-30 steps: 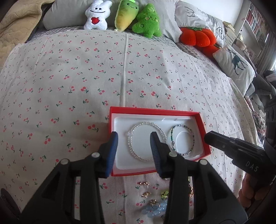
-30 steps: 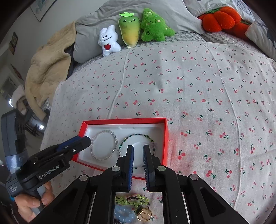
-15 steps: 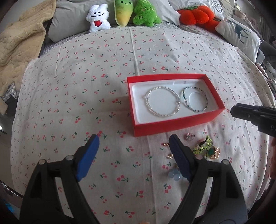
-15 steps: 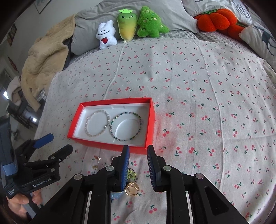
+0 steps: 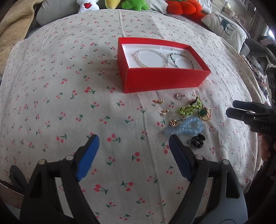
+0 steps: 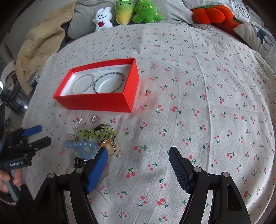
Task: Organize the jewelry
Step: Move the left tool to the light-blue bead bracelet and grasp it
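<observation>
A red box (image 5: 165, 79) (image 6: 96, 102) stands on the cherry-print bedspread and holds a clear bead bracelet (image 5: 151, 57) (image 6: 82, 83) and a dark green bead bracelet (image 5: 182, 60) (image 6: 110, 82). In front of it lie loose pieces: a light blue bead bracelet (image 5: 185, 127) (image 6: 81, 148), a yellow-green bead bracelet (image 5: 189, 107) (image 6: 96, 131), a gold ring with a green stone (image 5: 205, 112) (image 6: 110, 146), a black piece (image 5: 197, 141) (image 6: 79, 162) and several small gold earrings (image 5: 158, 101). My left gripper (image 5: 133, 139) is open and empty, left of the pile. My right gripper (image 6: 138, 151) is open and empty, right of the pile.
Plush toys (image 6: 127, 15) and grey pillows line the far edge of the bed. An orange plush (image 6: 212, 13) and a deer pillow (image 5: 226, 29) lie at the far right. A beige blanket (image 6: 39, 43) is heaped at the far left.
Both grippers have pulled back from over the red box toward the near edge of the bed. Both have opened wide. The green bracelet stays in the box.
</observation>
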A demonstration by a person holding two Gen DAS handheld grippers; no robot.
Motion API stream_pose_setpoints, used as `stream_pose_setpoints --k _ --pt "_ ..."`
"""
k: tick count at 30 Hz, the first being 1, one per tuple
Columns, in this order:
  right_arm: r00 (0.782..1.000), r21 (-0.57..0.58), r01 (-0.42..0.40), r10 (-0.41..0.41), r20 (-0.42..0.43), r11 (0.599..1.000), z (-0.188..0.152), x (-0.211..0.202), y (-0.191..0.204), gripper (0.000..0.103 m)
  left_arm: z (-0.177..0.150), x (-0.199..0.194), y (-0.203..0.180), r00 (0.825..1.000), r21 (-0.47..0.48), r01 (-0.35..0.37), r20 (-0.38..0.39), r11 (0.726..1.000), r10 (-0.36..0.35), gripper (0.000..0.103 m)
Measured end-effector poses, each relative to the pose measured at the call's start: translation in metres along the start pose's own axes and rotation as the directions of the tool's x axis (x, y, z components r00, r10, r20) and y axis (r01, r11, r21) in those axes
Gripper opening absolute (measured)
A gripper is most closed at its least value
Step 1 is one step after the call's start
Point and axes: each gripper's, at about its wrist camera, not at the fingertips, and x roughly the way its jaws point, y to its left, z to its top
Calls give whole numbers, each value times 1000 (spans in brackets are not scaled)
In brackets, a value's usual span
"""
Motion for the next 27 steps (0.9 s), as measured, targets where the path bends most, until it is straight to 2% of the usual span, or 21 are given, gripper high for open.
stream_pose_setpoints --k 4,11,16,21,25,26,27 --pt "999 -15 1 -2 -35 1000 -15 8 3 74 -10 7 -11 1000 74 23 -14 997 -22 83" --pt "998 -54 -15 12 -62 998 -26 10 16 74 -11 19 -31 999 199 46 -5 979 -46 63" --pt "998 -73 -19 14 -66 997 -26 10 22 74 -7 23 -46 997 278 60 20 959 -69 54" --pt "997 -63 -15 10 -73 998 -24 13 20 74 -5 27 -58 996 337 73 26 939 -87 36" --pt "998 -54 -15 11 -69 998 -21 13 20 74 -3 31 -64 997 349 53 27 935 -67 29" --pt "998 -53 -15 11 -68 999 -21 12 20 74 -3 31 -64 997 349 52 28 936 -65 25" --pt "998 -52 -15 12 -67 999 -21 12 20 74 -3 31 -64 998 348 50 27 936 -64 14"
